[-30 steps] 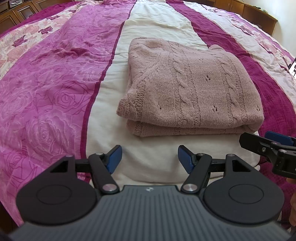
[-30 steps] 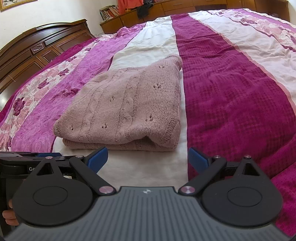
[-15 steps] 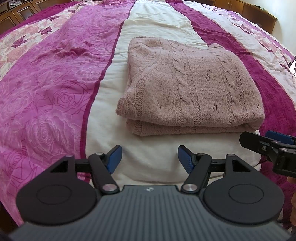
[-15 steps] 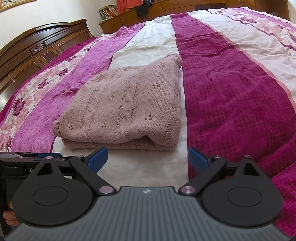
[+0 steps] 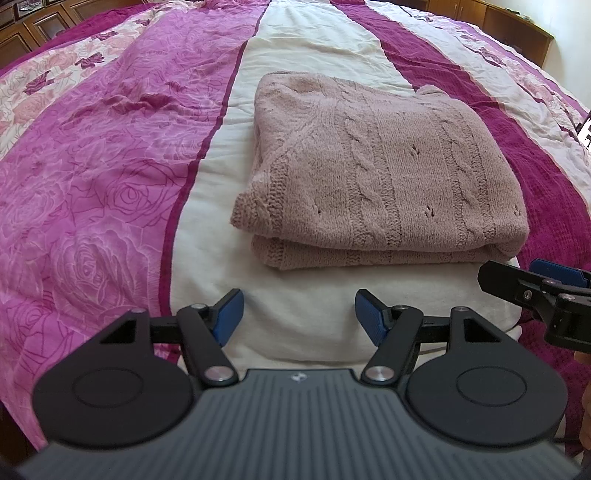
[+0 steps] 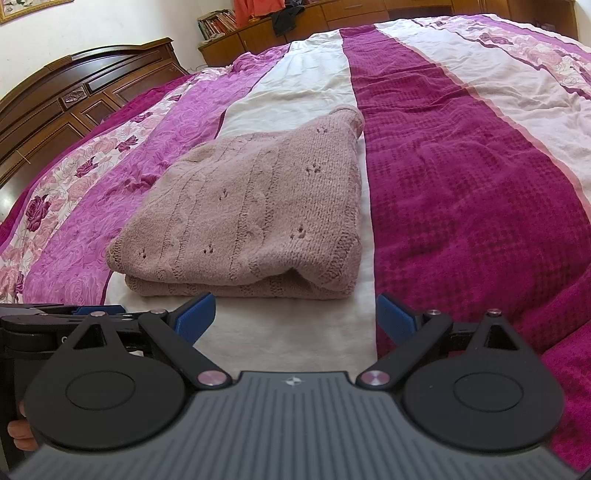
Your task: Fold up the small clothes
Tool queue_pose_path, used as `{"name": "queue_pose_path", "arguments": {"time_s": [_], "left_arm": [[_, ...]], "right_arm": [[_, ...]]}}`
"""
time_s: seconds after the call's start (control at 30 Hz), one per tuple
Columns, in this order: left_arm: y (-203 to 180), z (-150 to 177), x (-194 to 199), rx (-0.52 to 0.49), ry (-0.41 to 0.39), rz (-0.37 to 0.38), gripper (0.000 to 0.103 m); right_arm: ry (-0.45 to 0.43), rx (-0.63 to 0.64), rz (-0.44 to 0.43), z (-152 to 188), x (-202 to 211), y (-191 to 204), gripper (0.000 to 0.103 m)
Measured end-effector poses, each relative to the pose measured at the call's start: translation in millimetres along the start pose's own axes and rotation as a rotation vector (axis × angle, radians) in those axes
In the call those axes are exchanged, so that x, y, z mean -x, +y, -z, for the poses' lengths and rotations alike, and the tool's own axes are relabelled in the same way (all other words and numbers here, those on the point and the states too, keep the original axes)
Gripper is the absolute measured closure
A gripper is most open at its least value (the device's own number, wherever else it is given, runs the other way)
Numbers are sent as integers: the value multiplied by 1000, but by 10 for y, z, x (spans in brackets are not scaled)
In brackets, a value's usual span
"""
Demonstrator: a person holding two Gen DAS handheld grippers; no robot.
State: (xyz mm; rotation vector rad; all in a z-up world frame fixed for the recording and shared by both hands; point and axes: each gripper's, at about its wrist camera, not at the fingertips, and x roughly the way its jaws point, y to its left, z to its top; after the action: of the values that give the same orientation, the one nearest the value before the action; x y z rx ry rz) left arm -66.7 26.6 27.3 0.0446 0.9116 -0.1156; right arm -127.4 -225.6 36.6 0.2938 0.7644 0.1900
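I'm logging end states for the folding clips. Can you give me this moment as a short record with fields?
garment: dusty-pink cable-knit sweater, folded into a layered rectangle
surface: striped magenta, pink and cream bedspread; sweater lies mostly on the cream stripe
left tongs: open, holding nothing, short of the sweater's near edge
right tongs: open, holding nothing, short of the near edge
contact: neither touches the sweater
background: dark wooden headboard

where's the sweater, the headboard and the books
sweater [image 5: 388, 166], left wrist view, middle of top layer
headboard [image 6: 74, 99], right wrist view, carved wooden panel
books [image 6: 218, 24], right wrist view, spines on the far cabinet
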Motion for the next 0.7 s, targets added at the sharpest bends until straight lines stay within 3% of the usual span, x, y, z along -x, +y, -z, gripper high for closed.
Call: {"name": "queue_pose_path", "arguments": {"time_s": [0.7], "left_arm": [[15, 35, -28, -1, 8, 2, 35]], "right_arm": [[1, 4, -1, 1, 21, 28, 6]]}}
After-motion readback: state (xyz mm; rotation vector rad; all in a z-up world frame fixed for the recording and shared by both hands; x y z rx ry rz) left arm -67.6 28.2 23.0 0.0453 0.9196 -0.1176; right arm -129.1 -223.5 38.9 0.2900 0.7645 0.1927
